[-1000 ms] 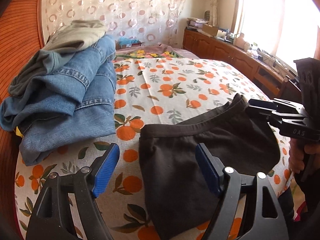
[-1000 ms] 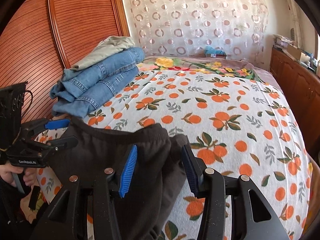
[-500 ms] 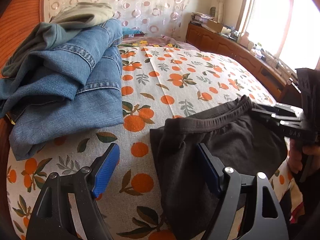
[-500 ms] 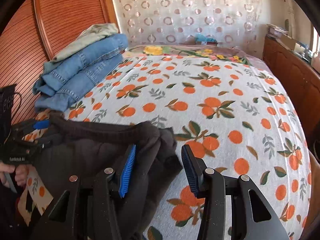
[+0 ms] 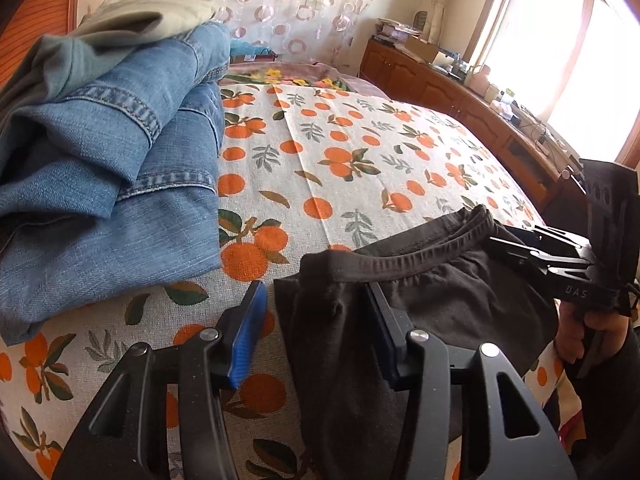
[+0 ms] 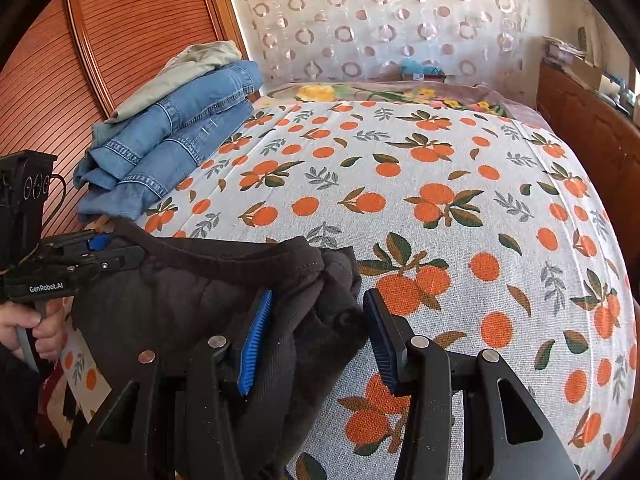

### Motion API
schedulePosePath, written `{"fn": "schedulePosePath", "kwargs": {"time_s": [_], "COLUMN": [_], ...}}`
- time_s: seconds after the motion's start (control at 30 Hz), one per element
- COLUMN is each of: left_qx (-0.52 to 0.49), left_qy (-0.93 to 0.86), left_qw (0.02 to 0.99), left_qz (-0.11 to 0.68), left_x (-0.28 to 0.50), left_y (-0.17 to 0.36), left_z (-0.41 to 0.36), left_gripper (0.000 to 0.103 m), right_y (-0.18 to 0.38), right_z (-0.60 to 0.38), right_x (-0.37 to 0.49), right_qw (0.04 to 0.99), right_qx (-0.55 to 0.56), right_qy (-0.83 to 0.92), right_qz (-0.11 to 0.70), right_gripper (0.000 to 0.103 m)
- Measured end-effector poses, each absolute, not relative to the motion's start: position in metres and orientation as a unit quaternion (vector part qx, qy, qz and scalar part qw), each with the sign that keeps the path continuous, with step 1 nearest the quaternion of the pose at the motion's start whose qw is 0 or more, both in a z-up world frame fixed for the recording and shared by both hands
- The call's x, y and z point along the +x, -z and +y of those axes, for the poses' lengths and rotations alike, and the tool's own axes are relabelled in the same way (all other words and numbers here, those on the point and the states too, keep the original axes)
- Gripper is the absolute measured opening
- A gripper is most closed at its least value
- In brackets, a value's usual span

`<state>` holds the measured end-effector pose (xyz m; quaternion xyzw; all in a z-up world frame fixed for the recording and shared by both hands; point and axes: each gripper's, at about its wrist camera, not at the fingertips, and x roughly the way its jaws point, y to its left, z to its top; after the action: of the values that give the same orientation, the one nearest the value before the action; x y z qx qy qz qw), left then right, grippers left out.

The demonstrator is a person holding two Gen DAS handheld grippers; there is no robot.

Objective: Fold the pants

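Black pants (image 5: pixel 432 300) on the bed (image 5: pixel 340 160), one waistband corner between each wide-open pair, left tongs (image 5: pixel 316 336), right tongs (image 6: pixel 316 336)

Bed (image 6: pixel 460 184) covered by white sheet printed with oranges and leaves. Stack of folded blue jeans (image 5: pixel 112 184) laid at left edge against headboard, topped by beige garment (image 5: pixel 160 12). Dark pants (image 5: pixel 420 312) spread at near edge, waistband turned toward bed centre. Floral blanket (image 6: pixel 400 94) seen at far end.
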<state>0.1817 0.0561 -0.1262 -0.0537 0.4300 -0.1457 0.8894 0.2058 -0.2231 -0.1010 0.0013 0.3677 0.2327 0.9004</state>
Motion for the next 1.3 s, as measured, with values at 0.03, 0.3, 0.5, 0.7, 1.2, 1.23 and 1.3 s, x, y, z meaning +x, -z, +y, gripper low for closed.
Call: {"fn": "schedulePosePath", "kwargs": {"time_s": [0.03,0.3,0.5,0.7,1.2,1.23,1.3], "left_qx": [-0.053,-0.053,-0.045,-0.040,-0.051,-0.045,-0.049], "left_qy": [0.146,0.151,0.150,0.141,0.172,0.171,0.173], "left_qw": [0.890,0.893,0.890,0.892,0.887,0.889,0.890], "left_qz": [0.428,0.421,0.427,0.428,0.424,0.423,0.419], "left_x": [0.181,0.181,0.178,0.175,0.177,0.175,0.173], "left_y": [0.127,0.128,0.127,0.126,0.126,0.125,0.122], "left_z": [0.056,0.059,0.056,0.054,0.046,0.043,0.043], "left_gripper": [0.051,0.051,0.053,0.055,0.014,0.014,0.013], "right_y": [0.101,0.096,0.092,0.099,0.103,0.103,0.103], "right_z": [-0.223,-0.222,-0.230,-0.224,-0.218,-0.218,-0.221], "right_x": [0.205,0.196,0.176,0.175,0.174,0.175,0.177], "right_qw": [0.899,0.894,0.906,0.906,0.910,0.910,0.907], "right_qx": [0.002,-0.008,-0.034,-0.052,-0.061,-0.059,-0.051], "right_qy": [-0.237,-0.279,-0.258,-0.243,-0.237,-0.239,-0.244], "right_qz": [0.368,0.350,0.335,0.342,0.334,0.335,0.339], "right_gripper": [0.047,0.014,0.012,0.012,0.012,0.012,0.013]}}
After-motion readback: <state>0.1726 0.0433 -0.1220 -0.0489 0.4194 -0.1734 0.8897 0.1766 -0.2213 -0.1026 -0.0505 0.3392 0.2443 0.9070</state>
